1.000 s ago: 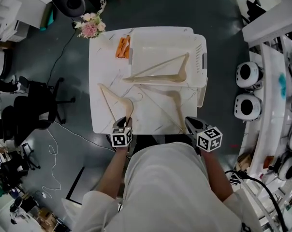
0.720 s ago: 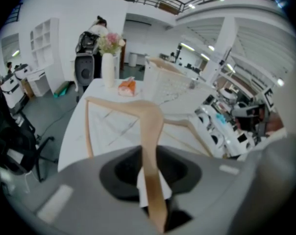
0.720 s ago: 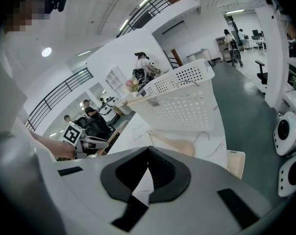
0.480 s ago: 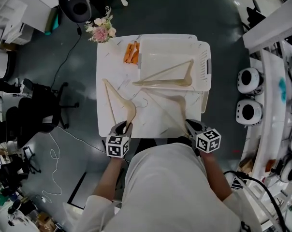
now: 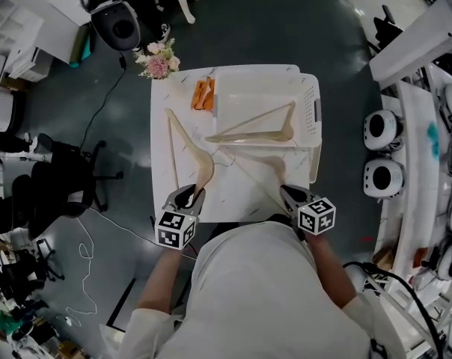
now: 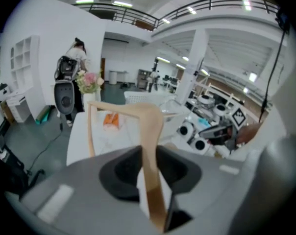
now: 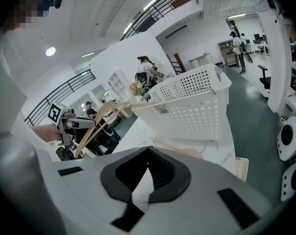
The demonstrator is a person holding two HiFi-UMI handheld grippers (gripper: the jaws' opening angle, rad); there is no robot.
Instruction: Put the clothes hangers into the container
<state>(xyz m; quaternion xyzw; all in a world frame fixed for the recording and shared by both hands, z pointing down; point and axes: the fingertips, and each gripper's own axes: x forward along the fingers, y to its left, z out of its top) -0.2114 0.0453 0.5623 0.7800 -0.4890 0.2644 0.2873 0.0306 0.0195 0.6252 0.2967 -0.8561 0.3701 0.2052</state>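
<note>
In the head view the left gripper [image 5: 190, 194] is clamped on one end of a wooden hanger [image 5: 185, 152], held up to the left of the container [image 5: 310, 126]. A second hanger [image 5: 256, 129] lies inside the container. A third hanger [image 5: 275, 172] lies on the table [image 5: 226, 193] against the container's near wall, with the right gripper [image 5: 289, 194] just in front of it. An orange object [image 5: 204, 93] sits by the container's far left corner. In the left gripper view the pads pinch the held hanger's flat arm, and the rest of it rises away toward the container. Gripped at one end, it will likely want to swing. The grip should stay firm while the far end is lifted over the container's rim and laid alongside the second hanger. Its hook should be kept clear of the perforated wall before letting go. In the right gripper view the jaws are closed together with nothing between them, facing the container's perforated side, and the third hanger lies at its foot. A sticker [image 7: 160, 109] with what looks like a barcode sits on that wall near the rim, its print too small to read. The only other markings are the black-and-white squares on the gripper cubes. No brand can be made out.
</note>
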